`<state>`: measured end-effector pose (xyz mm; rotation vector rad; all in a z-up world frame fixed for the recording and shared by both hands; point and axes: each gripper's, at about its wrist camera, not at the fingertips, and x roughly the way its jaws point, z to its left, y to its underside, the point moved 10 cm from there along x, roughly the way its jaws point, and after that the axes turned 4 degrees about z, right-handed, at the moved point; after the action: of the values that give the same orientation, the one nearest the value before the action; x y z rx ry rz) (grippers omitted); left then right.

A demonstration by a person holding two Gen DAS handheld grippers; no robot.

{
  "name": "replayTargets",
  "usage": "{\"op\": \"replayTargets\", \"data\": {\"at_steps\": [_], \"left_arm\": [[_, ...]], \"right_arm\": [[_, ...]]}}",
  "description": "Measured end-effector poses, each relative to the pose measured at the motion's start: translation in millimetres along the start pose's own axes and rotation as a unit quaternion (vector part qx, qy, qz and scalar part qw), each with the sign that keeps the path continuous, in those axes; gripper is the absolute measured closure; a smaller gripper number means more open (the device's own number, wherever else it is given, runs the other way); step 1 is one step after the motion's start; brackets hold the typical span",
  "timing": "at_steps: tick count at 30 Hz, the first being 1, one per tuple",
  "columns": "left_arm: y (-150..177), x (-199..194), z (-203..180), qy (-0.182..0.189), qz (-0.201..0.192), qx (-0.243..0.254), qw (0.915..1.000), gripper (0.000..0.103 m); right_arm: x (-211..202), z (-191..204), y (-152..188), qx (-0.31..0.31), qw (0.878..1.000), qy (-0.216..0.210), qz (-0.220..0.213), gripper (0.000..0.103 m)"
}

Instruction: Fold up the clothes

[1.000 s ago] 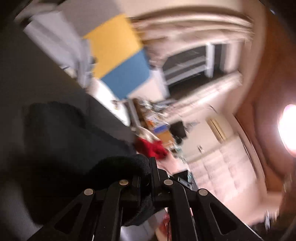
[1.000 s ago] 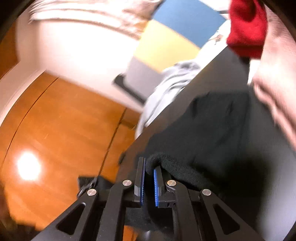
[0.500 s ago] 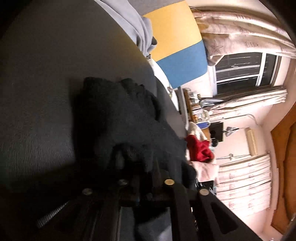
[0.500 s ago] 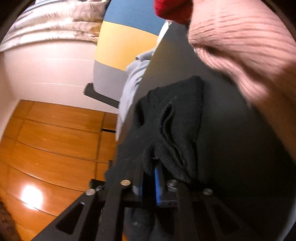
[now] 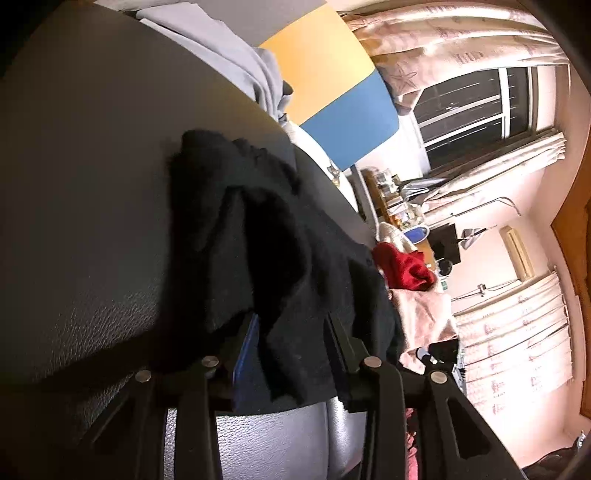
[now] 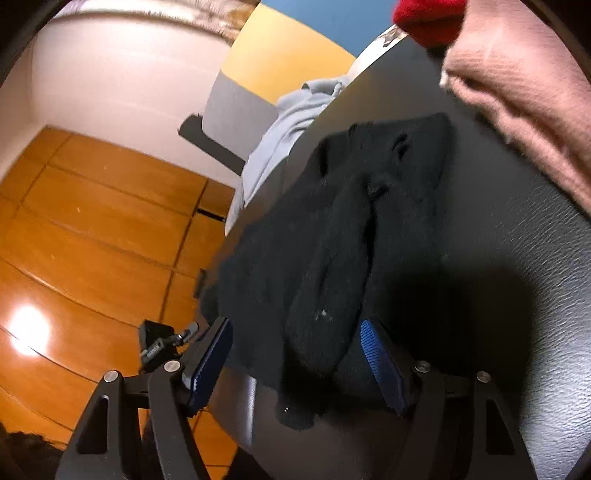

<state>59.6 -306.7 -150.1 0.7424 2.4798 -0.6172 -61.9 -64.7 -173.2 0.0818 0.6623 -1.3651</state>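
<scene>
A black knitted garment lies bunched on the dark leather-like table. Its near edge hangs over the table's front rim. My left gripper is open, its jaws spread on either side of that near edge, cloth lying loose between them. In the right wrist view the same black garment lies in long folds. My right gripper is open too, its blue pads wide apart around the garment's near end.
A pink knitted garment and a red one lie on the table's right side. A pale grey-blue garment lies at the far edge. Beyond stand a yellow, blue and grey panel, a window and curtains.
Both grippers were shut on the black garment and held it up. They lowered it onto the table and have now opened, leaving it lying there.
</scene>
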Motion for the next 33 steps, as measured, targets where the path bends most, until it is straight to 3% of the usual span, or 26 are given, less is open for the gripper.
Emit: {"op": "replayTargets", "data": {"at_steps": [4, 6, 7, 10, 12, 13, 18, 23, 27, 29, 33], "left_arm": [[7, 4, -6, 0.002, 0.011, 0.018, 0.9998, 0.066], [10, 7, -10, -0.011, 0.017, 0.036, 0.9992, 0.066], [10, 9, -10, -0.025, 0.018, 0.049, 0.9983, 0.067], [9, 16, -9, -0.066, 0.033, 0.081, 0.9939, 0.080], [8, 21, -9, -0.074, 0.047, 0.093, 0.9918, 0.091], [5, 21, -11, -0.064, 0.048, 0.093, 0.9924, 0.100], [-25, 6, -39, 0.060, 0.015, 0.063, 0.9961, 0.100], [-60, -12, -62, 0.176, -0.021, 0.030, 0.9837, 0.100], [-100, -6, -57, 0.183, -0.052, 0.004, 0.9817, 0.100], [-109, 8, -54, 0.171, -0.050, -0.007, 0.9840, 0.100], [-104, 17, -49, 0.150, -0.035, -0.001, 0.9880, 0.100]], "right_arm": [[21, 7, -7, -0.033, 0.999, 0.041, 0.003, 0.034], [24, 4, -10, -0.044, 0.997, 0.064, 0.007, 0.057], [26, 3, -12, -0.049, 0.996, 0.076, 0.010, 0.062], [13, -10, -11, -0.057, 0.994, 0.096, 0.013, 0.074], [11, -10, -14, -0.054, 0.994, 0.093, 0.012, 0.080], [10, -9, -15, -0.051, 0.995, 0.085, 0.012, 0.081], [4, 5, -26, -0.035, 0.999, 0.019, 0.005, 0.084], [-9, 21, -73, -0.007, 0.997, -0.059, -0.049, 0.084], [-10, 10, -123, 0.016, 0.994, -0.059, -0.088, 0.084], [-4, 0, -143, 0.017, 0.995, -0.031, -0.094, 0.085], [3, 9, -137, 0.006, 0.998, -0.040, -0.045, 0.081]]}}
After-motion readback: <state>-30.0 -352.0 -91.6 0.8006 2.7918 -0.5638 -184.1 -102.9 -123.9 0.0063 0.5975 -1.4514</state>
